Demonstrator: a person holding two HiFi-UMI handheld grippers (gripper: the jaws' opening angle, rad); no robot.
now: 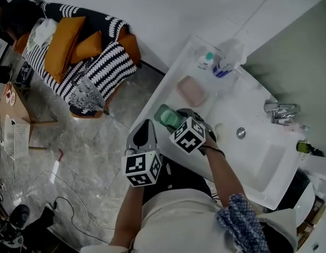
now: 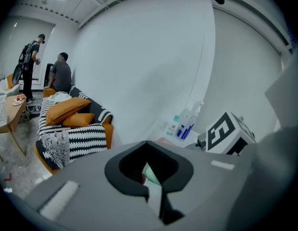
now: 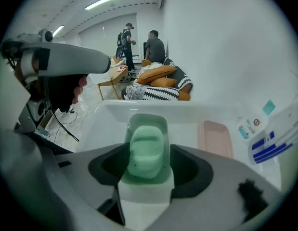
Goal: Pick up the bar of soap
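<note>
Head view: right hand-held gripper (image 1: 177,118) covers much of the soap (image 1: 165,115).

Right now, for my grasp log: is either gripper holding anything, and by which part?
Left gripper: nothing. Right gripper: fingers flank the long sides of the soap in its dish; whether they grip cannot be told.

The left gripper (image 1: 145,126) and right gripper (image 1: 179,115) are grey moulded shells with black-lined openings. Each carries a white cube (image 1: 141,168) printed with black square markers. The person wears a pale top (image 1: 176,217) and blue checked cloth (image 1: 241,221).
</note>
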